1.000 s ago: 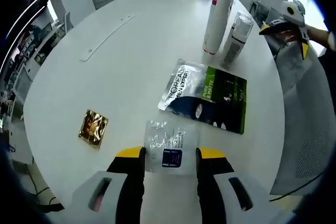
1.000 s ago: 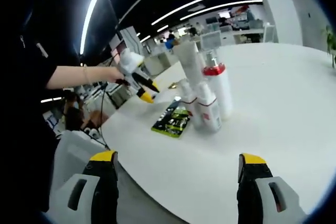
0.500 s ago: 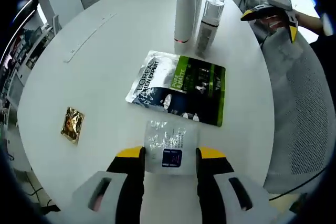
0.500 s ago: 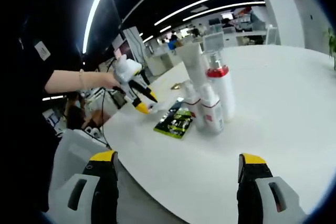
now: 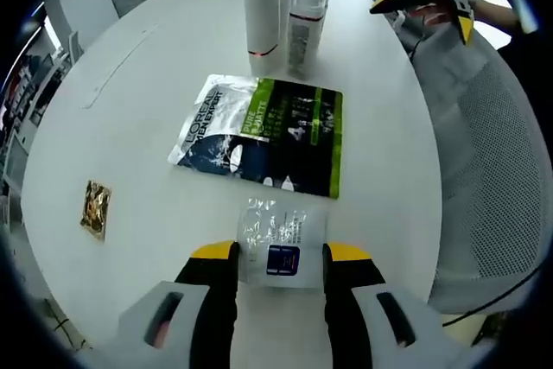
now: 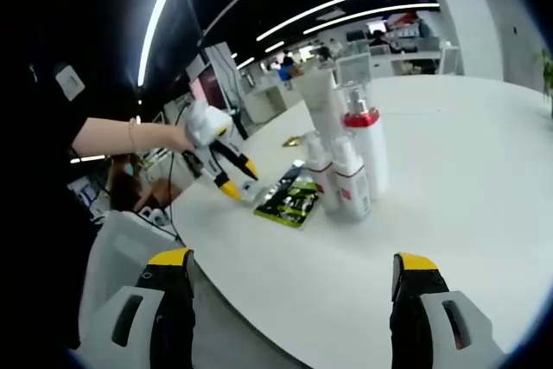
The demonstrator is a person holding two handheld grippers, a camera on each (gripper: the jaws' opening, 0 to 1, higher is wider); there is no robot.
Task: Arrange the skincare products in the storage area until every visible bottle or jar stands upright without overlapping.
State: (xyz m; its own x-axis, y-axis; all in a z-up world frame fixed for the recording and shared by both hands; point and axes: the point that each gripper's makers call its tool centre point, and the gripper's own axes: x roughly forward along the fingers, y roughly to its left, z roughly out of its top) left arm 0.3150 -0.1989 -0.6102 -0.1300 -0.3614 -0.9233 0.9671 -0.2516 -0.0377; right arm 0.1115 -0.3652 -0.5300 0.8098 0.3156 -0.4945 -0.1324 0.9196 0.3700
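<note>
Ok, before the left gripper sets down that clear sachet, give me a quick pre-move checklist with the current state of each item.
1. Left gripper holds the clear sachet: ok, the sachet sits between its jaws.
2. Bare table for a set-down: ok, free space left of the sachet.
3. L'Oreal packet clear of the sachet: cannot tell, their edges look close.
4. Bottles upright: ok, all stand in a tight cluster.
5. Right gripper free: ok, jaws wide open, nothing between them.
6. Gold sachet apart from the other items: ok, lying alone.
</note>
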